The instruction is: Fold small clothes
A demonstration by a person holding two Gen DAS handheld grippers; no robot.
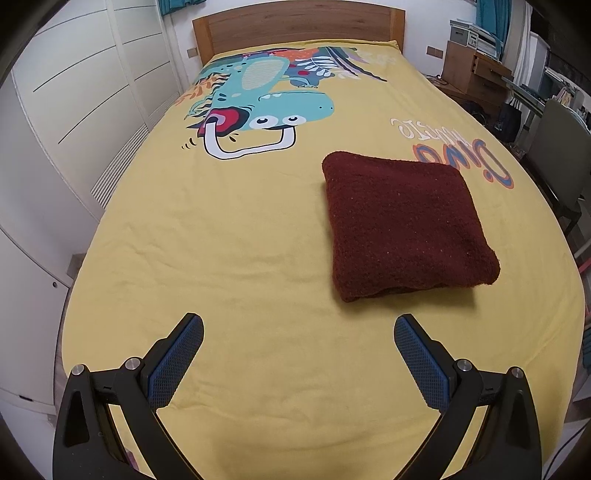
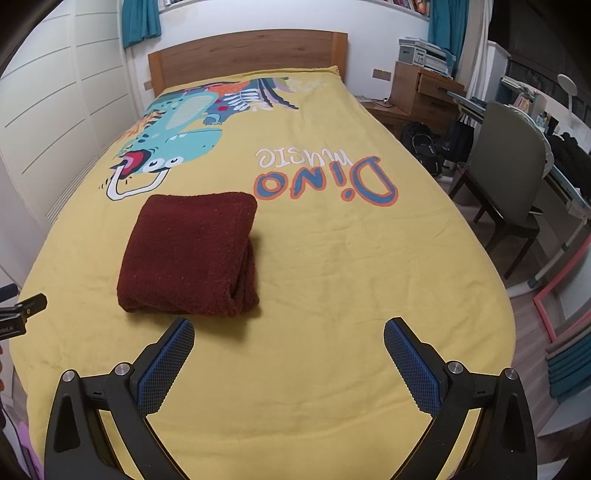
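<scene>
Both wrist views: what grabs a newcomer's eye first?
The dark red folded garment stands out, lying as a neat square on the yellow bedsheet, just below the "Dino music" lettering. Next comes the big teal dinosaur print toward the wooden headboard. The left gripper and right gripper both sit open and empty near the foot of the bed, touching nothing.

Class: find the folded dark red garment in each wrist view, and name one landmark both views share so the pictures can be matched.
Left wrist view: garment lies right of centre, beyond the right finger of the open tongs.
Right wrist view: garment lies left of centre, just beyond the left finger.
Shared landmark: the dinosaur print on the yellow sheet.
</scene>
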